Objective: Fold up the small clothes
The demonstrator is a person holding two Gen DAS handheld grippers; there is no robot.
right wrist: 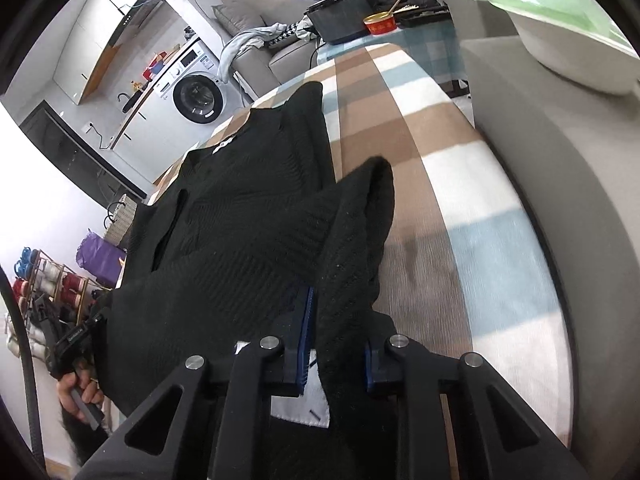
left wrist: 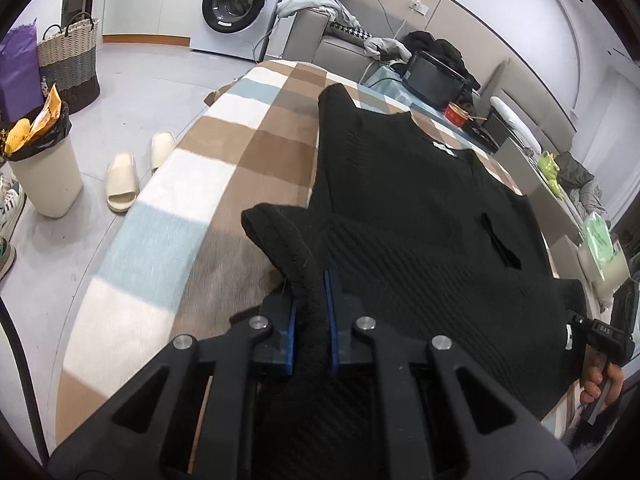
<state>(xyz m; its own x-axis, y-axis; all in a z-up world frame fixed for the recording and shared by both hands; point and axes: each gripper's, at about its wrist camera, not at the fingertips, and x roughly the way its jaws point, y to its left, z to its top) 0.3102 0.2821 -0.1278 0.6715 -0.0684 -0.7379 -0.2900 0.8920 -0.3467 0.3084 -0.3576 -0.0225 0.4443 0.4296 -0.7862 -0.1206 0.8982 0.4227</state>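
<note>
We are pinching the sweater (left wrist: 420, 208), lying flat on the blanket (left wrist: 192, 168), with both jaws clamped: left gripper (left wrist: 311, 320) and right gripper (right wrist: 336, 344) holding its near hem corners; soft, floppy, light knit.

The black sweater's (left wrist: 420, 216) near hem is hidden behind both tongs; the washing machine's (left wrist: 236, 4) labels are unreadable.

A black knitted garment (right wrist: 248, 216) is being pinched at its near edge between the blue-padded jaws of the right gripper (right wrist: 338, 344), with a fold of fabric bunched up and a white label (right wrist: 300, 400) showing below. The garment is being spread over a checked blanket (right wrist: 460, 208). At lower left, the left gripper (right wrist: 76, 340) is being held by a hand (right wrist: 76, 392).
</note>
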